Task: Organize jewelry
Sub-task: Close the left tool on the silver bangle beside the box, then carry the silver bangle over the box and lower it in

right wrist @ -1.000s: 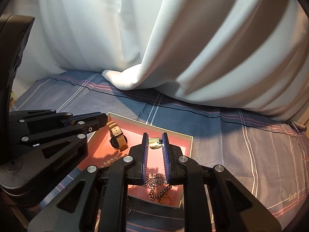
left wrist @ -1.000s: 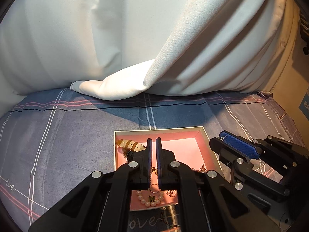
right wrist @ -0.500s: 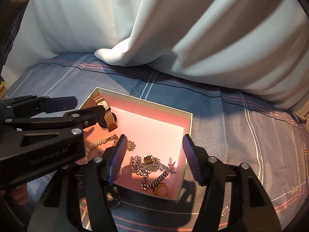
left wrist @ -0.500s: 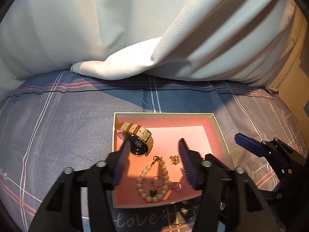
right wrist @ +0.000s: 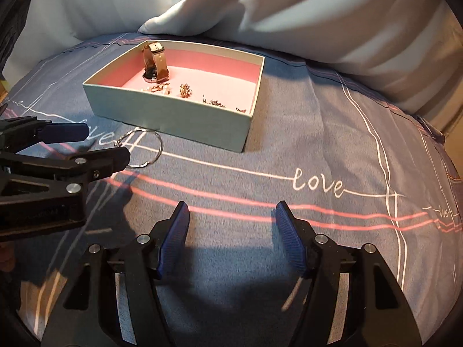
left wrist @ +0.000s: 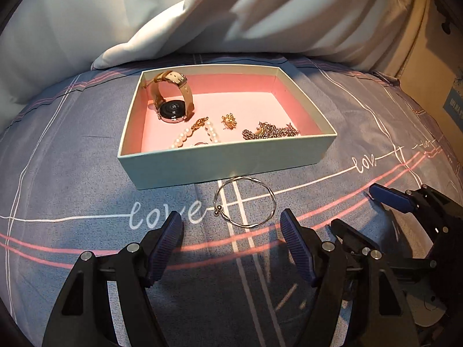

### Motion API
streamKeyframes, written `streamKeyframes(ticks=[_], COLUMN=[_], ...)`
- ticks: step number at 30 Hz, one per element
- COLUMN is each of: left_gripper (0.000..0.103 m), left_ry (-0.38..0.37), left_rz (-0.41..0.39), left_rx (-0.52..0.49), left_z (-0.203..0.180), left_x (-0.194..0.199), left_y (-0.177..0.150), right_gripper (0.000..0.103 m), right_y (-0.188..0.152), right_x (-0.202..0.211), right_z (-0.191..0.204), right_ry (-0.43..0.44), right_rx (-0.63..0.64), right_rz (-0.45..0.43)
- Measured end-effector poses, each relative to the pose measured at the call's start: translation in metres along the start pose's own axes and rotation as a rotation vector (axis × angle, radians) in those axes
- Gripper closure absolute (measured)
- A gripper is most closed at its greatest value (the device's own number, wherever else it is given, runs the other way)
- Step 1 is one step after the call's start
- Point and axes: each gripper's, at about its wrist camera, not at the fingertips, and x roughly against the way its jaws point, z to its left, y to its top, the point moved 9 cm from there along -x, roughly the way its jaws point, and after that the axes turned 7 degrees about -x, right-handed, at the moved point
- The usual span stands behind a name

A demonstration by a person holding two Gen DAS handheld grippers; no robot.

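Note:
A pale box (left wrist: 225, 162) with a pink lining rests on the blue-grey bed sheet. Inside lie a tan-strapped watch (left wrist: 173, 110), a pearl bracelet (left wrist: 196, 136), a small gold charm (left wrist: 229, 121) and a heap of chain (left wrist: 269, 131). A thin silver bangle (left wrist: 244, 201) lies on the sheet just in front of the box. My left gripper (left wrist: 231, 225) hangs open right behind the bangle, nothing between its fingers. My right gripper (right wrist: 231, 217) is open over bare sheet, to the right of the left one. In the right wrist view the box (right wrist: 173, 115) and bangle (right wrist: 144, 150) appear at upper left.
White bedding (left wrist: 202, 14) is piled behind the box. The sheet carries white and pink lines and the printed word "love" (right wrist: 317, 183). A beige wall or cardboard (left wrist: 434, 66) stands at the far right in the left wrist view.
Both grippers went from shut to open. Both moved down and back from above the box, so the box now sits farther off and the bangle lies in plain view.

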Motion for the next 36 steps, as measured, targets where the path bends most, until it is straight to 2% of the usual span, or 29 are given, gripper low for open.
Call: streamKeyframes(ticks=[10, 11, 12, 13, 14, 20, 26, 27, 28, 29, 30, 32, 34, 36], left_gripper=[0.032, 0.032, 0.037, 0.048, 0.049, 0.049, 0.049, 0.049, 0.049, 0.049, 0.049, 0.049, 0.049, 0.049], left_ry=[0.032, 0.030, 0.032, 0.029, 0.019, 0.016, 0.017, 0.013, 0.007, 0.005, 0.004, 0.002, -0.004, -0.003], left_rz=[0.044, 0.043, 0.037, 0.027, 0.020, 0.008, 0.014, 0.013, 0.013, 0.013, 0.014, 0.016, 0.017, 0.018], left_rx=[-0.042, -0.040, -0.036, -0.030, -0.022, -0.002, 0.021, 0.031, 0.039, 0.043, 0.044, 0.045, 0.046, 0.047], left_z=[-0.013, -0.013, -0.012, -0.011, -0.010, -0.006, 0.003, 0.005, 0.007, 0.008, 0.008, 0.008, 0.007, 0.006], left_x=[-0.038, -0.038, -0.037, -0.035, -0.034, -0.027, -0.012, -0.009, -0.007, -0.005, -0.004, -0.003, -0.003, -0.002], left_y=[0.013, 0.013, 0.013, 0.014, 0.014, 0.009, -0.005, -0.008, -0.010, -0.012, -0.013, -0.015, -0.015, -0.016], right_gripper=[0.035, 0.035, 0.035, 0.034, 0.034, 0.032, 0.032, 0.034, 0.042, 0.055, 0.061, 0.083, 0.090, 0.091], right_y=[-0.006, -0.006, -0.006, -0.006, -0.005, -0.002, 0.001, 0.000, 0.000, -0.001, -0.001, -0.001, -0.002, -0.002], right_x=[0.002, 0.002, 0.002, 0.002, 0.002, -0.003, -0.006, -0.005, -0.005, -0.004, -0.003, -0.001, 0.000, 0.001], right_z=[0.003, 0.005, 0.006, 0.008, 0.010, 0.035, 0.047, 0.048, 0.050, 0.052, 0.054, 0.061, 0.065, 0.065], right_ry=[0.030, 0.035, 0.038, 0.043, 0.049, 0.125, 0.151, 0.152, 0.160, 0.161, 0.162, 0.176, 0.174, 0.175], right_rx=[-0.027, -0.028, -0.028, -0.027, -0.026, -0.017, -0.016, -0.008, -0.002, 0.001, 0.005, 0.019, 0.027, 0.022], right_rz=[-0.020, -0.019, -0.020, -0.021, -0.019, -0.005, -0.003, -0.003, -0.001, -0.002, -0.002, -0.004, -0.003, -0.007])
